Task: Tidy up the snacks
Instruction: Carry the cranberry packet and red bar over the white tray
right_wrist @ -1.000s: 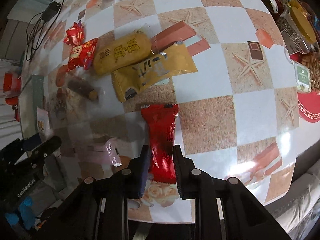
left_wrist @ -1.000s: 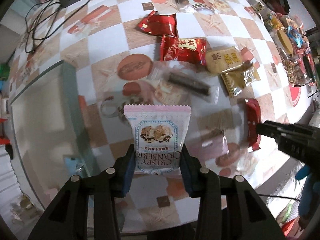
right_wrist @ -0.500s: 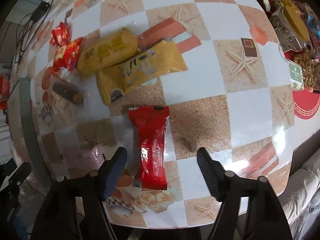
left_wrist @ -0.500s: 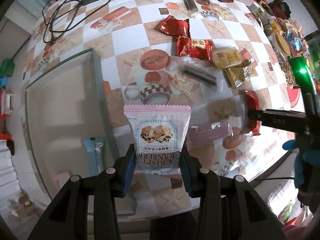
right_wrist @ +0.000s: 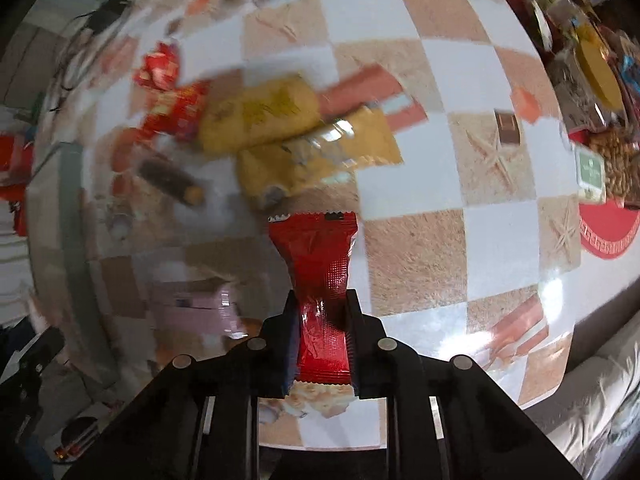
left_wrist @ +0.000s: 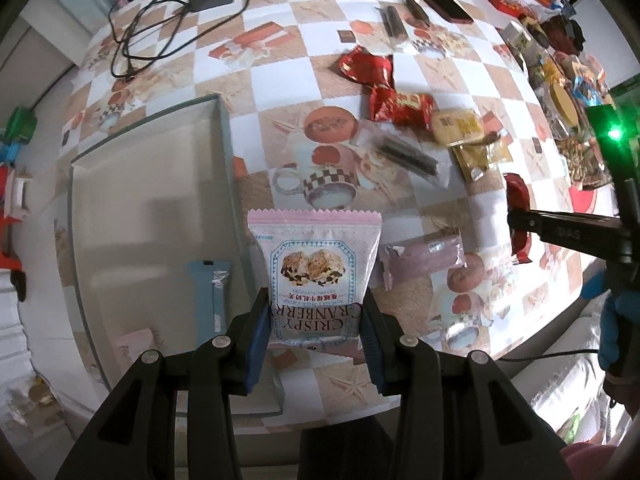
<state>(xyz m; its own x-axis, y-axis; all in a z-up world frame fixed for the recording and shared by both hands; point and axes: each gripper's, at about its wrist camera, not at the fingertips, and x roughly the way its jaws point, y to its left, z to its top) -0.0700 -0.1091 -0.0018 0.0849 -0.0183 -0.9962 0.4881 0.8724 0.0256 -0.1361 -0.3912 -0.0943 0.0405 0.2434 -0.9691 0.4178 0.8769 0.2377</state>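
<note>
Right gripper: jaws, which had opened wide around the red snack packet, are now pinched tight on its lower half; the packet's free end is clear of the tablecloth. Left gripper (pink cranberry packet unchanged in its grip): has risen, so the grey tray and the blue bar in it now show in full.

Left tool grips a pink cranberry snack packet (label inverted) beside the grey tray.
</note>
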